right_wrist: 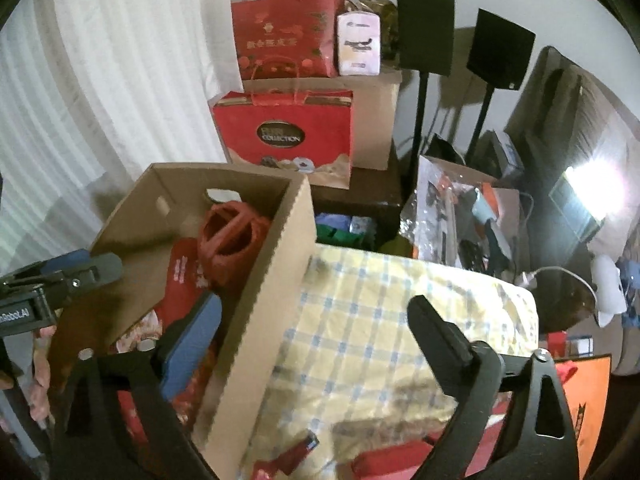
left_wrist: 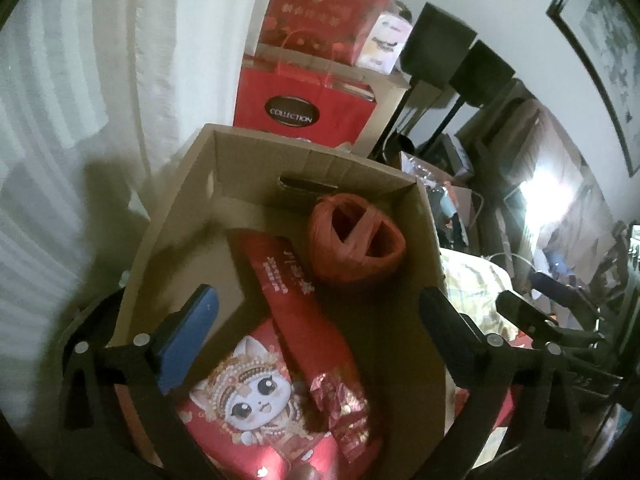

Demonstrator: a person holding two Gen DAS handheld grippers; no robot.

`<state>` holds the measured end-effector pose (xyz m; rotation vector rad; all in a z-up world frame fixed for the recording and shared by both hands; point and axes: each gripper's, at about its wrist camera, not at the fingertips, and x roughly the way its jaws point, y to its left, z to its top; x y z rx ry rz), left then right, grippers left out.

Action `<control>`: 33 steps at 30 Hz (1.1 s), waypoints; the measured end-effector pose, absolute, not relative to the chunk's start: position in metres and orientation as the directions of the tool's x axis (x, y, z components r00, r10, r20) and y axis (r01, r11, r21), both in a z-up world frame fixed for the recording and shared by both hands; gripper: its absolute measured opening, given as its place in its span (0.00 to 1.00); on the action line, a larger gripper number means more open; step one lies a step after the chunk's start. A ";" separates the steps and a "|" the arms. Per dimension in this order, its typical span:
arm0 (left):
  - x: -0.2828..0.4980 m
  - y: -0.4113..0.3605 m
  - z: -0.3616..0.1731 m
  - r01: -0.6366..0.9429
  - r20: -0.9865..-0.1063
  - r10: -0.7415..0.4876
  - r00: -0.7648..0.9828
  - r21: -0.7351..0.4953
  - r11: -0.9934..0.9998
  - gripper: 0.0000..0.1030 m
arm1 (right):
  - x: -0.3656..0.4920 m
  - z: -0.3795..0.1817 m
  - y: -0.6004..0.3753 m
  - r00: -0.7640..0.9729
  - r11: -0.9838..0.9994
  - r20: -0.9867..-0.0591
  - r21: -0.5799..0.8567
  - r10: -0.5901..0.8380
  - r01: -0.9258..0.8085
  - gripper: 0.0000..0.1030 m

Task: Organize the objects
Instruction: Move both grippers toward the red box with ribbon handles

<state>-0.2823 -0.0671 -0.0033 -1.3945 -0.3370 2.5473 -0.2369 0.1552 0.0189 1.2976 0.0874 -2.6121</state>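
An open cardboard box (left_wrist: 248, 152) holds a ball of red twine (left_wrist: 354, 236), a long red packet (left_wrist: 288, 280), a red box with a cartoon cat (left_wrist: 256, 396) and a crinkled red foil pack (left_wrist: 344, 412). My left gripper (left_wrist: 316, 320) is open and empty above the box, its jaws spread over the contents. The same cardboard box (right_wrist: 276, 280) fills the left of the right wrist view, with the twine (right_wrist: 232, 240) inside. My right gripper (right_wrist: 316, 320) is open and empty, straddling the box's right wall. The left gripper (right_wrist: 76, 272) shows at the left edge there.
A yellow checked cloth (right_wrist: 380, 320) lies right of the box, with small red items (right_wrist: 296, 450) at its near edge. Red gift bags (right_wrist: 284, 136) and a carton stand behind. Two black speakers on stands (right_wrist: 424, 28), a cluttered bag (right_wrist: 460, 216) and an orange bag (right_wrist: 588, 400) are to the right.
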 end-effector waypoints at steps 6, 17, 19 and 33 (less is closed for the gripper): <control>-0.257 -0.056 0.006 -0.116 -0.800 0.245 -0.548 -0.217 -0.969 0.98 | -0.213 0.022 0.168 -0.587 -0.973 -0.788 0.062 -0.185 0.224 0.99; -0.208 -0.035 0.025 -0.180 -0.756 0.257 -0.601 -0.185 -0.966 1.00 | -0.168 0.032 0.184 -0.601 -0.969 -0.770 0.090 -0.215 0.231 0.99; -0.198 -0.030 0.030 -0.204 -0.746 0.274 -0.607 -0.187 -0.961 1.00 | -0.161 0.034 0.186 -0.605 -0.969 -0.766 0.094 -0.218 0.230 0.99; -0.135 0.012 0.044 -0.363 -0.696 0.388 -0.605 -0.193 -0.912 1.00 | -0.113 0.025 0.220 -0.626 -0.982 -0.765 0.046 -0.153 0.185 0.99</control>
